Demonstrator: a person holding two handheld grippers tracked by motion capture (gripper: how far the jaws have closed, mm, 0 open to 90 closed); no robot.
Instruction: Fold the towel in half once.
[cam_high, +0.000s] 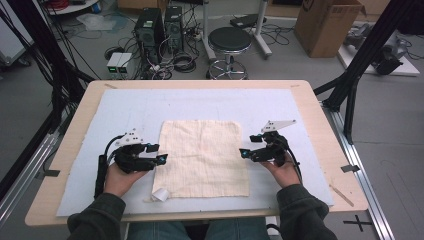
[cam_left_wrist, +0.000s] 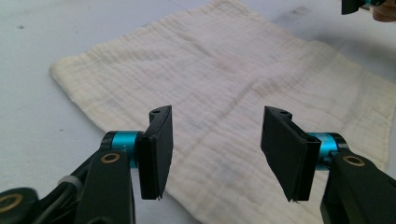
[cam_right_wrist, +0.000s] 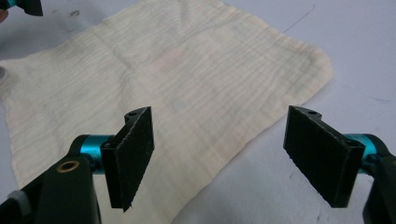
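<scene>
my two grippers (cam_high: 162, 159) (cam_high: 243, 153) are black with teal collars. the cloth (cam_high: 204, 157) is cream with a fine crinkled weave, on a pale blue mat (cam_high: 125, 107) over a light wood table (cam_high: 320, 120).

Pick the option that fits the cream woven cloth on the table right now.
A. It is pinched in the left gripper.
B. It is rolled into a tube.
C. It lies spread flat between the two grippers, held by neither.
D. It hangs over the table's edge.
C: the cream woven cloth lies flat on the pale blue mat, with the left gripper and right gripper open at its sides.
</scene>
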